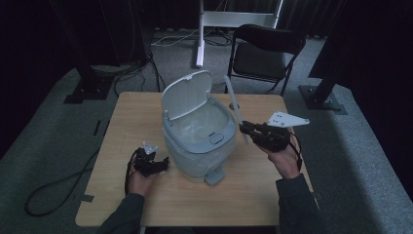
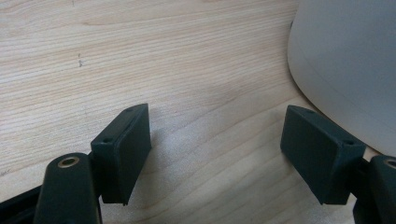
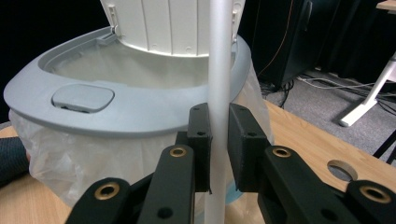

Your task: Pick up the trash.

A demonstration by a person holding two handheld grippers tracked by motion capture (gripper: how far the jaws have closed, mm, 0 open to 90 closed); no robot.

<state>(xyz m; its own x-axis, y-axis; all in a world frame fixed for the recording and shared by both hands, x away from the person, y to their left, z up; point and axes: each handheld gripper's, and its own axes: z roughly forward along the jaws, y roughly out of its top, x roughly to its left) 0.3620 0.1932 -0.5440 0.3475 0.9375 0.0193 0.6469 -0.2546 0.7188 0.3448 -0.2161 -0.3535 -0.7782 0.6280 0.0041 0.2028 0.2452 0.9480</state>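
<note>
Two fingers of the right gripper (image 3: pixel 218 149) clamped on a white rod (image 3: pixel 219 70); left gripper (image 2: pixel 217 154) fingers wide over bare table (image 2: pixel 140 56).

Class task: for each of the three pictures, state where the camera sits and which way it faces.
High view: above the person's side, looking forward and down on the table; both forearms, left claw, right claw.
Left gripper view: on the left claw, facing the tabletop; jaws apart.
Right gripper view: on the right claw, facing the bin; jaws clamp a white rod.
Shared: bin, table.
</note>
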